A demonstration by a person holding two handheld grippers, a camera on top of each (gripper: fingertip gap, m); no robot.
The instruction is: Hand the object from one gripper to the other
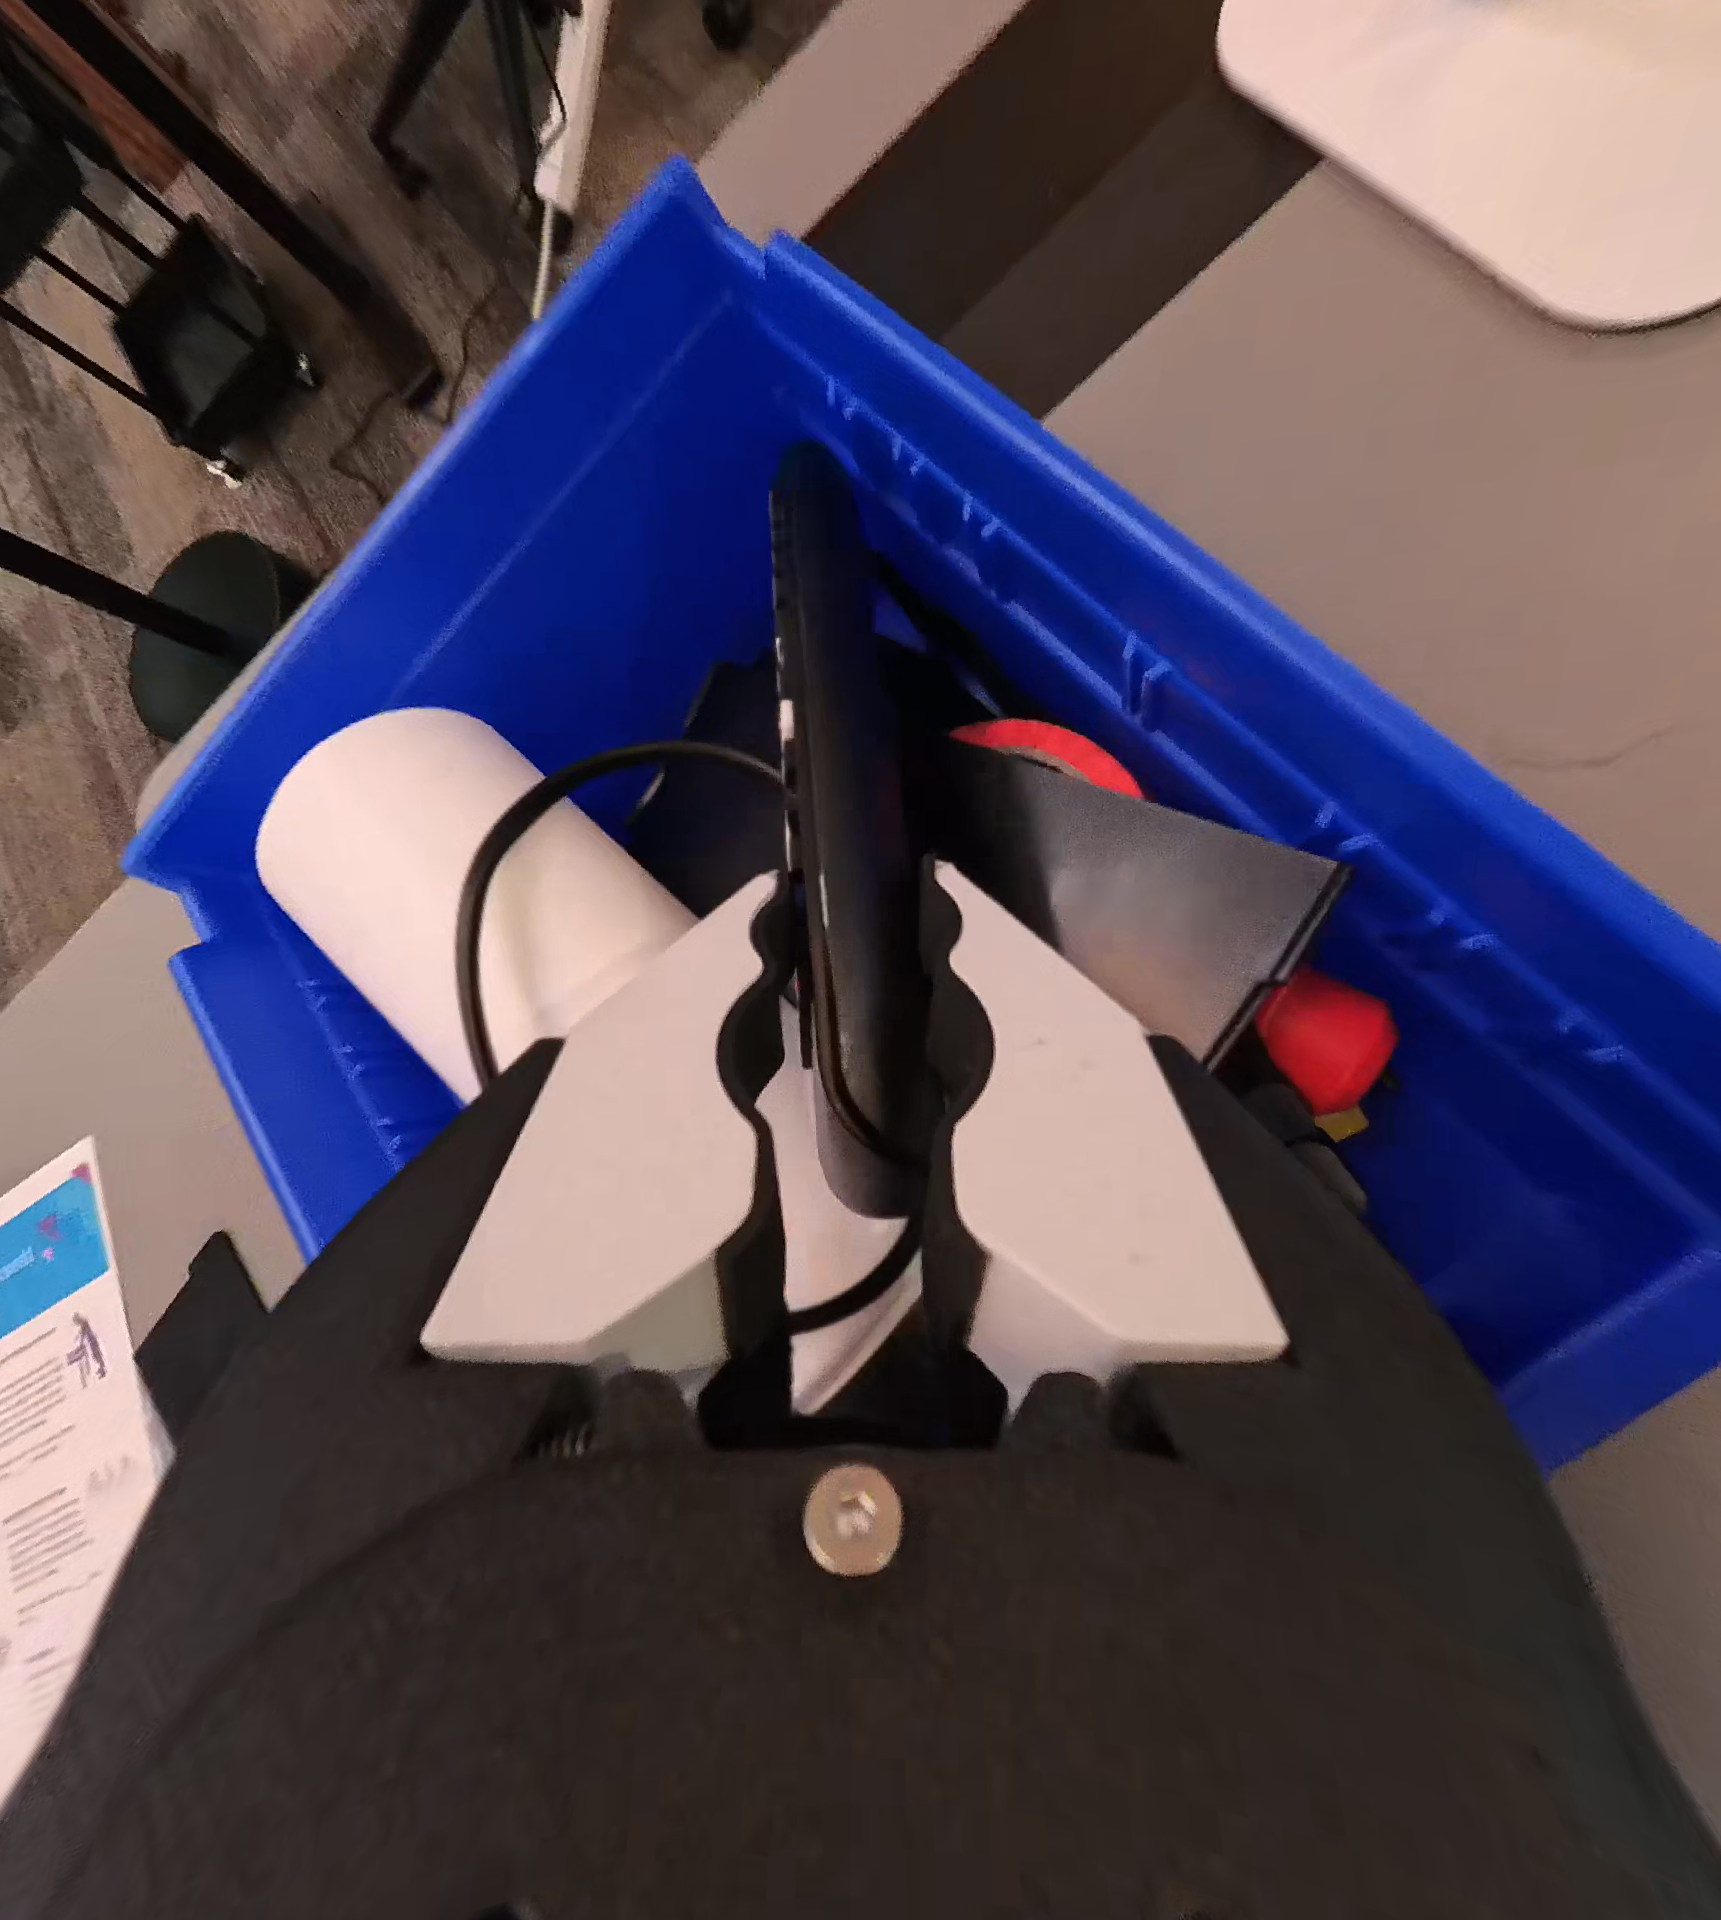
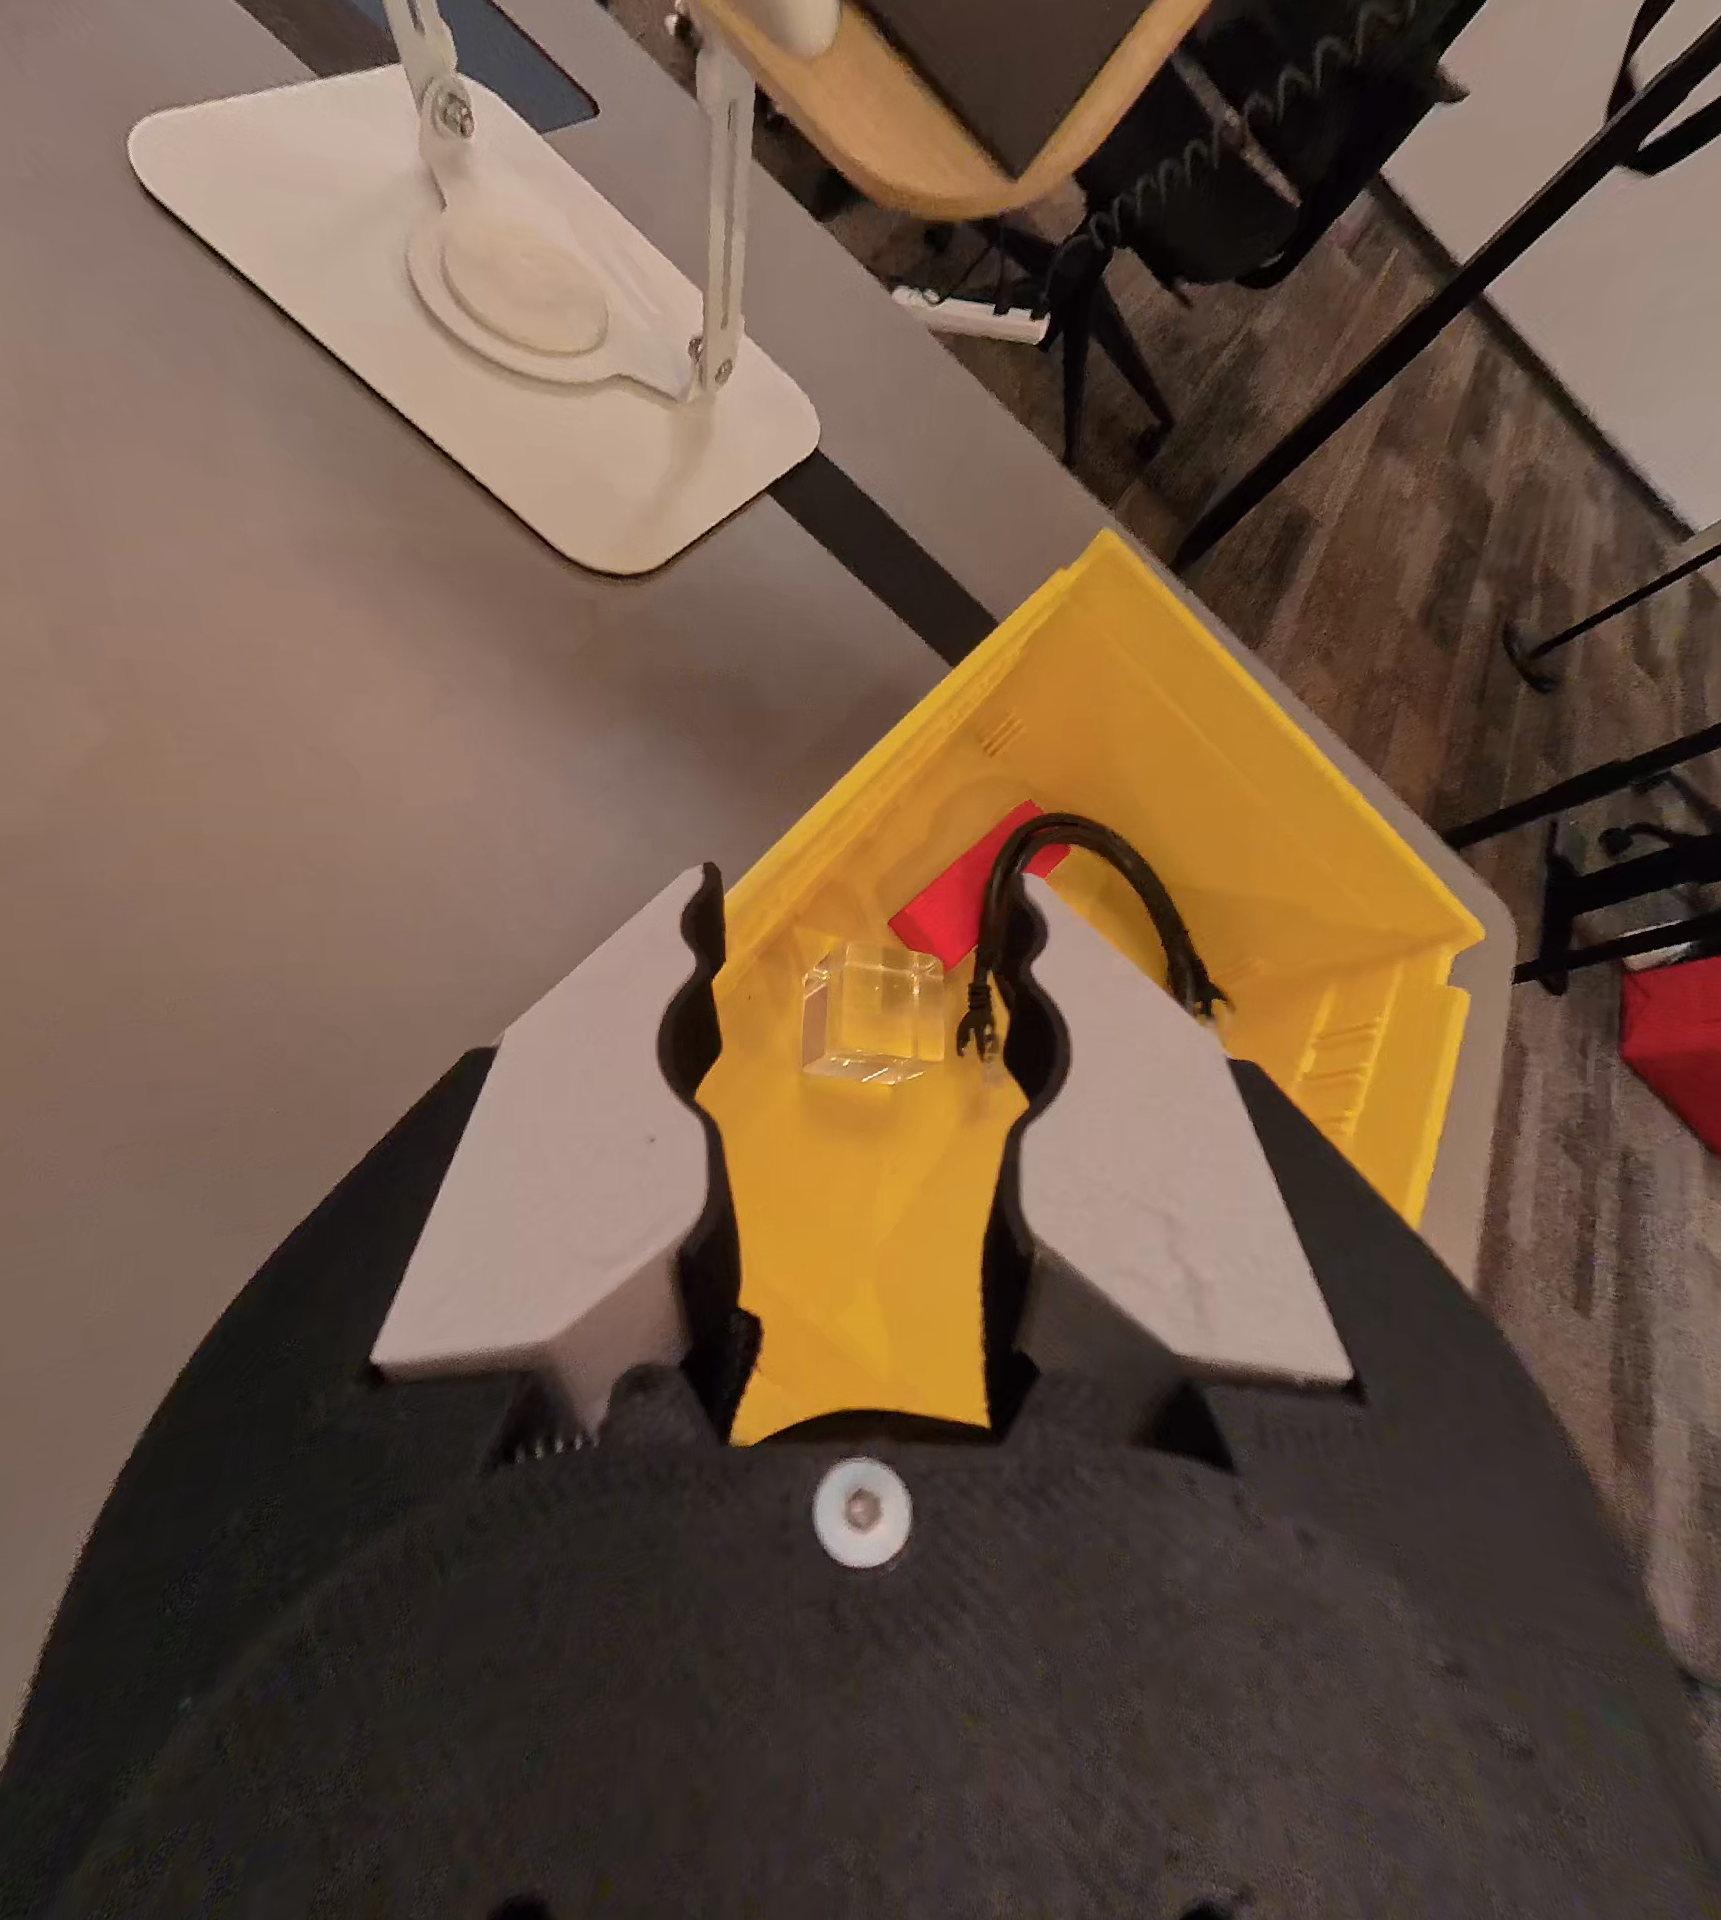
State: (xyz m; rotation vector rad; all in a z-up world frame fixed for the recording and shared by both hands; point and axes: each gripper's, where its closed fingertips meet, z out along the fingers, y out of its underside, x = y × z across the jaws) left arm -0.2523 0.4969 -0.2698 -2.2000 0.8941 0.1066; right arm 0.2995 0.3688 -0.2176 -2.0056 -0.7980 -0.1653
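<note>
the left tool [image 1: 861, 914] clamps a black remote [image 1: 835, 790] at frame centre above the blue bin [image 1: 565, 499], while the right tool [image 2: 866, 914] gapes empty over the yellow bin [image 2: 1199, 790]; pickup looks done, next bring them together

Both grippers, left gripper [image 1: 854, 935] and right gripper [image 2: 871, 935], share grey wedge fingers [image 1: 627, 1132] with wavy black pads above a black body's silver screw [image 1: 853, 1519].

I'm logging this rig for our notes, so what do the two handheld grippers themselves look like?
The left gripper and right gripper look alike: a broad, textured black body, two light grey wedge-shaped fingers with wavy black inner pads, and a silver screw in the middle. No markings, sleeves or hands show.
</note>
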